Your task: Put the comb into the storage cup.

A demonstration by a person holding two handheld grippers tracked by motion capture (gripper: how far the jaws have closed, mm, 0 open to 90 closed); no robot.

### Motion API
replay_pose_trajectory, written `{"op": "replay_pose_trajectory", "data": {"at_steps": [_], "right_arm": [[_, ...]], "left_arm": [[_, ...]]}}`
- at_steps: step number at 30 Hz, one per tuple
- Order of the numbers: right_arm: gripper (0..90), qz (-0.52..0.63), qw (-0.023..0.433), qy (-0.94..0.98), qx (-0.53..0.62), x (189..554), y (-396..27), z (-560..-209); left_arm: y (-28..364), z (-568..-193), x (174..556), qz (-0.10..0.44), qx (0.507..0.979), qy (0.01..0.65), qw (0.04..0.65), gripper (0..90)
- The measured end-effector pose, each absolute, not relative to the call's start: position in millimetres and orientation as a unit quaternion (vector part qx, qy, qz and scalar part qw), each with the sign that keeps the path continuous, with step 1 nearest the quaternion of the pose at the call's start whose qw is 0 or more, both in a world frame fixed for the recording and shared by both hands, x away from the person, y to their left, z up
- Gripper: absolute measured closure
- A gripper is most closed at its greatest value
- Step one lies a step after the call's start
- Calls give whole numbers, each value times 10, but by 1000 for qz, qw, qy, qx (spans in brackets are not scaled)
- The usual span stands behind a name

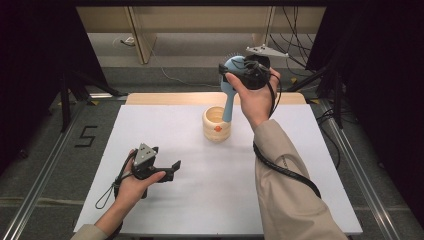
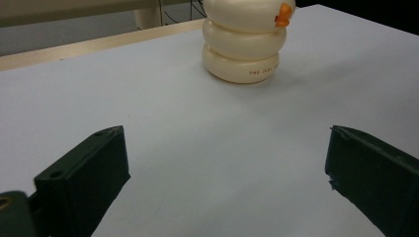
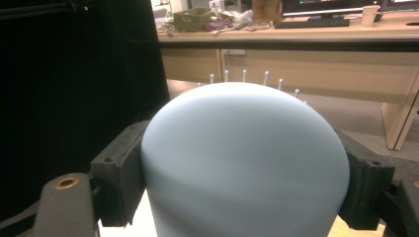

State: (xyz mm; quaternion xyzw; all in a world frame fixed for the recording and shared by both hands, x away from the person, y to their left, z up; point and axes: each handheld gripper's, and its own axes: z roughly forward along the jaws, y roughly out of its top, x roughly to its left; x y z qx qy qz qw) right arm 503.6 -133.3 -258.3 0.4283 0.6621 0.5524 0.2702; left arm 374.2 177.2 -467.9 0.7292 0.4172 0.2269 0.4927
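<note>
A light blue hairbrush (image 1: pixel 230 86) stands upright over the table, its handle end down inside a cream ribbed cup (image 1: pixel 216 124) with a small orange mark. My right gripper (image 1: pixel 239 70) is shut on the brush's rounded head (image 3: pixel 244 163), one black jaw pressing each side; white bristle tips (image 3: pixel 243 76) peek over the far edge. My left gripper (image 1: pixel 169 168) rests low over the white table top (image 1: pixel 210 190) at the near left, jaws wide apart with nothing between them. Its view looks across the bare surface at the cup (image 2: pixel 244 42).
The white top lies on a wooden table whose far edge (image 1: pixel 165 98) shows behind the cup. Metal rails (image 1: pixel 45 165) run along both sides, with black curtains beyond. A desk with clutter (image 3: pixel 276 22) stands farther off.
</note>
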Motion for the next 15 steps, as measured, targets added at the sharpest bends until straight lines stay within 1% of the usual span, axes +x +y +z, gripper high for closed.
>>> {"op": "replay_pose_trajectory", "data": {"at_steps": [15], "right_arm": [[219, 556, 270, 658, 430, 5096, -1281, -2564]], "left_arm": [[1777, -4678, 3743, 227, 729, 418, 493, 26]]}}
